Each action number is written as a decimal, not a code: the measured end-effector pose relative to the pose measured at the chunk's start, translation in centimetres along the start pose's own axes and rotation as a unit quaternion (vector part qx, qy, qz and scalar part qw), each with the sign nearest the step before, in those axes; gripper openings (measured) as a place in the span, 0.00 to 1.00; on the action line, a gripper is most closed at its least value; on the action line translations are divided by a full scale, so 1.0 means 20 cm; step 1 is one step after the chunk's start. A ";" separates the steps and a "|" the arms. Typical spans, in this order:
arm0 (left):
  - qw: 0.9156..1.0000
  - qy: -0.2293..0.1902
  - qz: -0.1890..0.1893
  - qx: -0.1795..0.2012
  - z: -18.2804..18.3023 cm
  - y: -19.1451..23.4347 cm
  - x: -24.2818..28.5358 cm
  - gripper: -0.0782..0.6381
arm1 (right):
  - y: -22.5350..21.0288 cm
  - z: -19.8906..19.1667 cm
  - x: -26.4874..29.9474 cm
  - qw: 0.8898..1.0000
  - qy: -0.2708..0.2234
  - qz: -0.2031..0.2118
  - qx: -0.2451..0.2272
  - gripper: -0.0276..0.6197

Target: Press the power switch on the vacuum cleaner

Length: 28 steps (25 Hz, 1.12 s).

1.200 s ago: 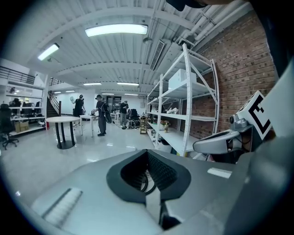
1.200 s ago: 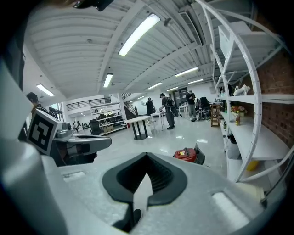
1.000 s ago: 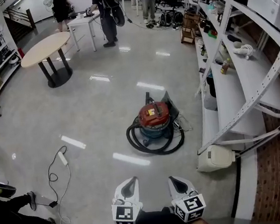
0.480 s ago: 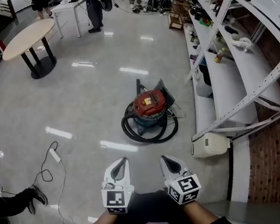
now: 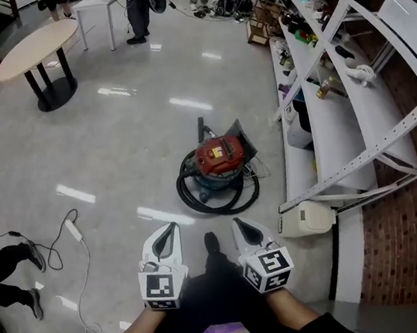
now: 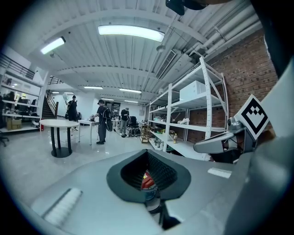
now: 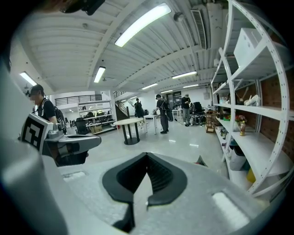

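The vacuum cleaner (image 5: 218,155) stands on the floor ahead, with a red lid, a blue drum and a black hose (image 5: 197,197) coiled round its base. No switch can be made out at this distance. My left gripper (image 5: 167,233) and right gripper (image 5: 241,225) are held side by side low in the head view, well short of the vacuum cleaner and touching nothing. Both have their jaws together and hold nothing. In the left gripper view the vacuum cleaner (image 6: 146,181) shows as a red patch through the notch of the left gripper (image 6: 149,190). The right gripper (image 7: 139,188) faces bare floor.
White shelving racks (image 5: 352,106) run along the right, with a white box (image 5: 306,221) on the floor at their foot. A power strip with cable (image 5: 73,230) lies at left beside a person's legs (image 5: 5,262). A round table (image 5: 35,47) and people (image 5: 136,5) are far back.
The head view has moved forward, so the vacuum cleaner sits closer and more central. Both grippers stay side by side and have risen slightly in the picture.
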<state>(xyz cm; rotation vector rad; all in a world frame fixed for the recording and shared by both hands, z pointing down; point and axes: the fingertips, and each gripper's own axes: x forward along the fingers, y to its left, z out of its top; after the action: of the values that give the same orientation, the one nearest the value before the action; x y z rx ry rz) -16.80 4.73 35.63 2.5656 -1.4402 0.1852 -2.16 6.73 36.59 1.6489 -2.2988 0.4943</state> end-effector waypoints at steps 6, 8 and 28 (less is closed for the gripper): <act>1.000 0.009 0.024 -0.008 -0.02 0.14 0.12 0.13 | -0.06 0.04 0.23 1.000 0.012 0.014 -0.006 0.03; 0.999 0.014 0.035 -0.012 -0.04 0.18 0.18 0.13 | -0.09 0.05 0.33 0.999 0.019 0.027 -0.009 0.03; 0.993 0.097 0.056 -0.047 -0.27 0.33 1.45 0.13 | -0.98 -0.05 1.42 0.989 0.140 0.048 -0.003 0.03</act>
<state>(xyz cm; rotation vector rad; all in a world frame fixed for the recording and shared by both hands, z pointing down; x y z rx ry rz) -7.51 -21.42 47.37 2.3232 -1.4820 0.3632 7.56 -22.88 51.41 1.3718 -2.1745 0.6914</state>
